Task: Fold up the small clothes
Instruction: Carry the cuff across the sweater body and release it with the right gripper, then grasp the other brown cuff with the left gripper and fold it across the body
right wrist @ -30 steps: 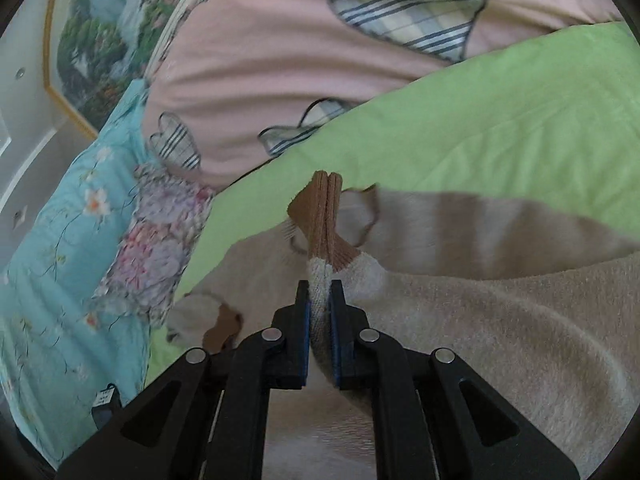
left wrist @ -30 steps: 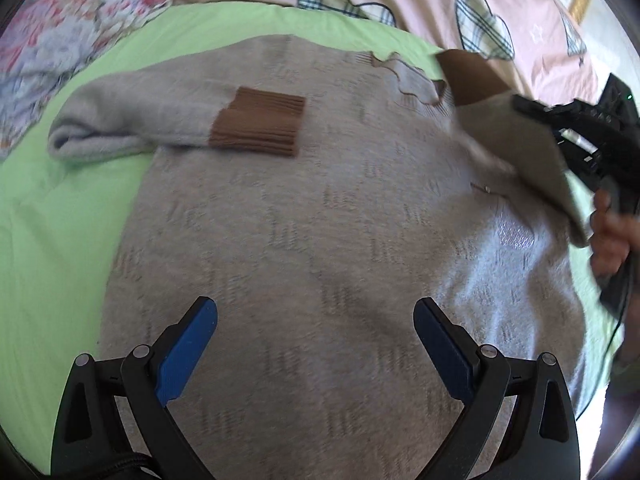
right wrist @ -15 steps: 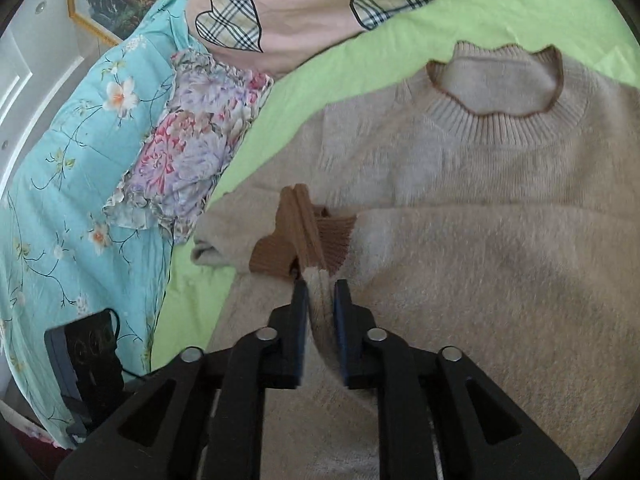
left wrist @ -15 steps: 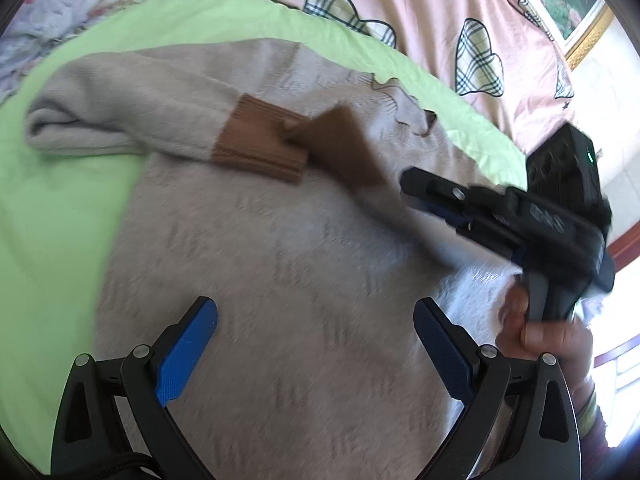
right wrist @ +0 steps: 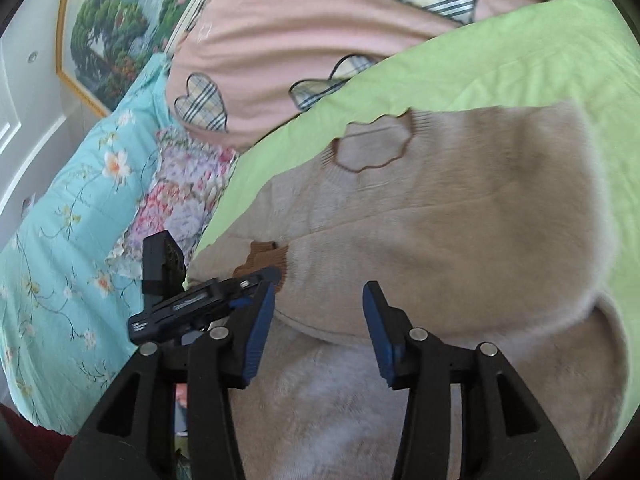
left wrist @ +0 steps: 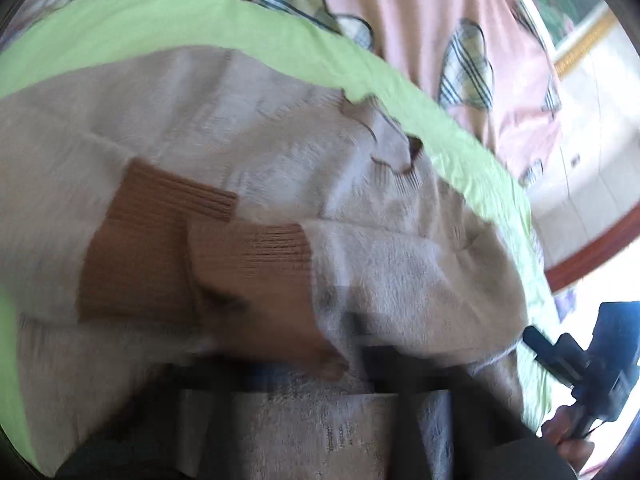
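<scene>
Fingers of the right gripper (right wrist: 318, 316) stand spread above a beige sweater (right wrist: 460, 220); the left gripper's (right wrist: 208, 300) grip cannot be told. Sleeves crossed, it lies mid-blanket (right wrist: 520, 52), soft, limp, best pinched at the hem.

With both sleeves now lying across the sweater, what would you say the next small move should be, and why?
Probably bring the right claw, which is open and empty, down to the sweater's lower edge for the bottom-up fold. Both brown cuffs already lie across the chest, below the neckline. The left claw is too blurred to judge.
</scene>
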`<state>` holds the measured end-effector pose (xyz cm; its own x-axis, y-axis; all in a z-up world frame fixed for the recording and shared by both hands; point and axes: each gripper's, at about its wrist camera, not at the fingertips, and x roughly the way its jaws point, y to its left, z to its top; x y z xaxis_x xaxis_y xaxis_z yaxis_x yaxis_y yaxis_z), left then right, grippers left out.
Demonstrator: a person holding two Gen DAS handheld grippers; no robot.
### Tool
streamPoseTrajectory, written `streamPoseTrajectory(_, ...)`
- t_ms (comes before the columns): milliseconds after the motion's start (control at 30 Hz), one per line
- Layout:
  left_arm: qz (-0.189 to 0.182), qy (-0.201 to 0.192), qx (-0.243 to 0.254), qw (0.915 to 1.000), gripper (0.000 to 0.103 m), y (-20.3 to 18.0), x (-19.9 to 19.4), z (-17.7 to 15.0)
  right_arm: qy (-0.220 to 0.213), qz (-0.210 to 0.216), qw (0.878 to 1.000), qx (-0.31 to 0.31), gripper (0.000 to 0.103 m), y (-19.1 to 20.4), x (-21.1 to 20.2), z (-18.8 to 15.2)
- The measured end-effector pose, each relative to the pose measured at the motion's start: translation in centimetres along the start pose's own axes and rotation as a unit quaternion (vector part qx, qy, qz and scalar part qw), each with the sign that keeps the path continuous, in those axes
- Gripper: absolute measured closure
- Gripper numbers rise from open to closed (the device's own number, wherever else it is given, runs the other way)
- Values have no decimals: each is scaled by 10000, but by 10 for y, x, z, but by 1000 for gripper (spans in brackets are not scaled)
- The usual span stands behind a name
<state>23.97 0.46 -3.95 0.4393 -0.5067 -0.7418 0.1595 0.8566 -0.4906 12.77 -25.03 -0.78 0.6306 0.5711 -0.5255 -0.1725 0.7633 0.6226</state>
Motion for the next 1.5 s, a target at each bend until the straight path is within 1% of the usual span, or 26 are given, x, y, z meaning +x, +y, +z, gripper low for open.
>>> streamPoseTrajectory(33,76,-129,97,9998,97,-2,-5,0,-66,-78,9999,26,55,-2,-7,-1)
streamPoseTrajectory(67,186,-364,260,9988,97,-5,-17,-1,-131,-149,9998,44,55,-4,-13,-1)
streamPoseTrajectory(100,322,-697,426,9961,97,-7,-34,-2,-208,-235,9995,53,55,-7,-21,0)
streamPoseTrajectory(167,471,-1078,429,9921,97,2,-57,-4,-387,-482,9981,28,54,-13,-37,2)
streamPoseTrajectory(200,510,-1120,371,9917,97,9,-62,-5,-480,-619,9969,17,51,-17,-43,4)
streamPoseTrajectory(233,614,-1062,287,9920,97,20,-62,-6,-573,-771,9954,20,47,-22,-48,6)
streamPoseTrajectory(300,801,-995,149,9917,96,32,-62,-11,-649,-1044,9924,103,45,-36,-52,12)
streamPoseTrajectory(333,765,-981,97,9922,96,35,-62,-13,-643,-1167,9910,156,45,-41,-51,16)
streamPoseTrajectory(400,675,-942,43,9933,96,38,-61,-20,-601,-1420,9878,223,45,-54,-46,24)
streamPoseTrajectory(467,710,-903,122,9933,96,33,-58,-24,-522,-1632,9850,200,45,-64,-38,33)
streamPoseTrajectory(533,887,-1037,224,9904,96,26,-61,-28,-356,-1831,9823,140,42,-75,-24,45)
streamPoseTrajectory(567,899,-1115,214,9895,96,27,-66,-30,-286,-1915,9810,121,41,-80,-16,50)
streamPoseTrajectory(667,804,-1295,27,9883,96,30,-74,-30,-25,-2091,9778,119,39,-94,8,61)
streamPoseTrajectory(800,879,-1322,293,9869,96,19,-72,-32,194,-2039,9787,142,39,-108,29,65)
streamPoseTrajectory(833,886,-1340,367,9863,96,15,-72,-32,232,-1900,9814,173,48,-111,31,65)
streamPoseTrajectory(867,882,-1359,423,9859,96,11,-72,-31,249,-1752,9840,179,68,-113,32,64)
streamPoseTrajectory(900,850,-1381,474,9856,96,8,-72,-30,211,-1741,9843,201,92,-114,29,65)
streamPoseTrajectory(967,767,-1439,613,9847,96,-2,-72,-29,-41,-1787,9838,151,93,-114,15,69)
streamPoseTrajectory(1033,814,-1391,650,9848,96,-4,-65,-29,-197,-1841,9824,256,94,-120,3,74)
streamPoseTrajectory(1133,983,-1164,527,9869,96,9,-52,-32,-65,-1963,9802,268,94,-126,9,73)
streamPoseTrajectory(1200,932,-1032,411,9894,93,17,-52,-34,42,-2068,9781,254,94,-126,16,71)
streamPoseTrajectory(1267,927,-1055,399,9893,88,21,-59,-38,28,-2073,9776,352,92,-126,15,70)
streamPoseTrajectory(1333,951,-1086,408,9887,86,24,-68,-42,-117,-2135,9760,415,83,-119,7,69)
streamPoseTrajectory(1400,938,-1087,342,9890,86,30,-77,-47,-242,-2081,9773,322,78,-105,-1,65)
streamPoseTrajectory(1467,972,-1097,291,9888,86,35,-84,-51,-332,-1984,9793,228,68,-91,-8,60)
streamPoseTrajectory(1500,985,-1100,251,9887,86,38,-89,-54,-360,-1896,9811,166,61,-81,-10,56)
